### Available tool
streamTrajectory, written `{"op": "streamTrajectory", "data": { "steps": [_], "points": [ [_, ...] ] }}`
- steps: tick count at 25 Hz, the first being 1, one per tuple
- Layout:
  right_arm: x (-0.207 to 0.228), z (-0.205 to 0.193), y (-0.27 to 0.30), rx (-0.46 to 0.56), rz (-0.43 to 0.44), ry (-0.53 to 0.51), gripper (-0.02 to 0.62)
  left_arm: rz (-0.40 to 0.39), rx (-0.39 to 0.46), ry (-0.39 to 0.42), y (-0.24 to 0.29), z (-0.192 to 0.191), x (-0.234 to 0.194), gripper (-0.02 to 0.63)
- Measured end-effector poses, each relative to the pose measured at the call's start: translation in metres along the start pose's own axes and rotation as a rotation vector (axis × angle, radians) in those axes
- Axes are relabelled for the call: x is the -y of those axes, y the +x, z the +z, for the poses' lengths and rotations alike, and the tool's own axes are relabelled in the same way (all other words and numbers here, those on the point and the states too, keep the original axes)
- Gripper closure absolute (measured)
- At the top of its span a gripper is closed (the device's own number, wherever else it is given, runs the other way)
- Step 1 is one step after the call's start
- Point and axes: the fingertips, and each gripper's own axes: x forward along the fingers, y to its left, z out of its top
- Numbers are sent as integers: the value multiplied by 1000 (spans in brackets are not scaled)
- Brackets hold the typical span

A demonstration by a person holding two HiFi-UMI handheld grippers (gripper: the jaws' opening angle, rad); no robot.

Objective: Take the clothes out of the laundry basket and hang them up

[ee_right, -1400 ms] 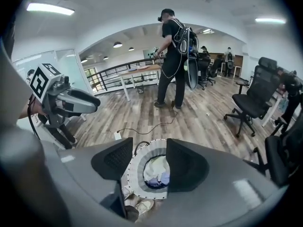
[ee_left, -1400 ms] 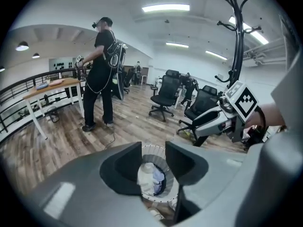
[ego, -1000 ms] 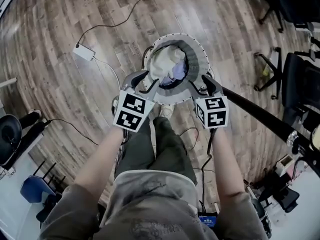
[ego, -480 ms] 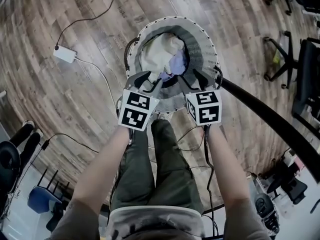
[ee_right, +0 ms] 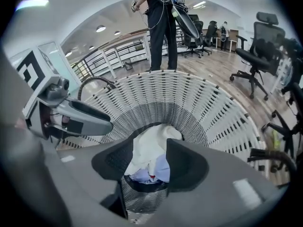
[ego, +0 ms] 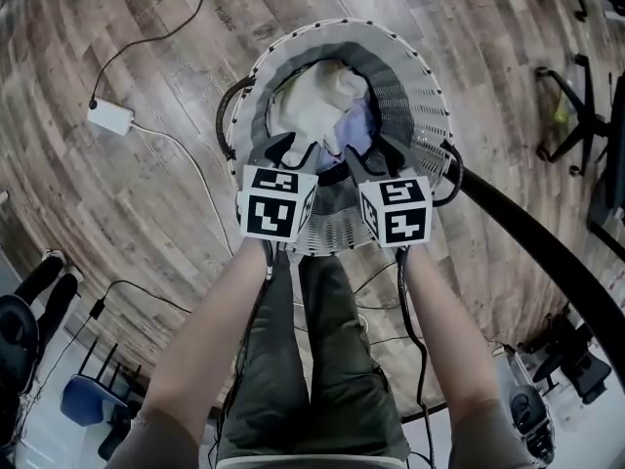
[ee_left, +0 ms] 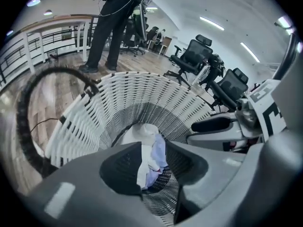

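A round white laundry basket (ego: 430,76) stands on the wood floor and holds a cream garment (ego: 317,101) with a lavender one (ego: 358,130) beside it. My left gripper (ego: 295,150) hangs over the near rim, jaws apart, with nothing between them. My right gripper (ego: 371,152) is beside it at the same height, also open and empty. In the left gripper view the clothes (ee_left: 149,150) show through the gap of the left gripper (ee_left: 154,162). In the right gripper view the cream garment (ee_right: 151,143) and the lavender garment (ee_right: 158,169) lie below the right gripper (ee_right: 149,162).
A thick black rail (ego: 547,252) runs diagonally past the basket's right side. A white power adapter (ego: 107,117) with its cable lies on the floor at left. Office chairs (ego: 576,115) stand at right. A person (ee_right: 161,22) stands beyond the basket.
Both grippers have sunk toward the basket's opening, side by side. The basket now fills more of the head view and sits higher in it.
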Motion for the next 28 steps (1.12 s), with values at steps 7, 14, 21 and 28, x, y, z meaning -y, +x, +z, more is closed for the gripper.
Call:
{"op": "streamTrajectory", "data": {
  "steps": [7, 14, 21, 28],
  "points": [
    [22, 2, 57, 10, -38, -95, 362, 37, -80, 58, 63, -25, -22, 428],
    [38, 1, 109, 9, -59, -119, 368, 68, -108, -39, 112, -53, -49, 411],
    [46, -7, 156, -23, -74, -213, 325, 96, -173, -104, 161, -101, -75, 391],
    [51, -17, 195, -62, -52, -130, 321, 91, -244, -315, 200, -138, -88, 384]
  ]
}}
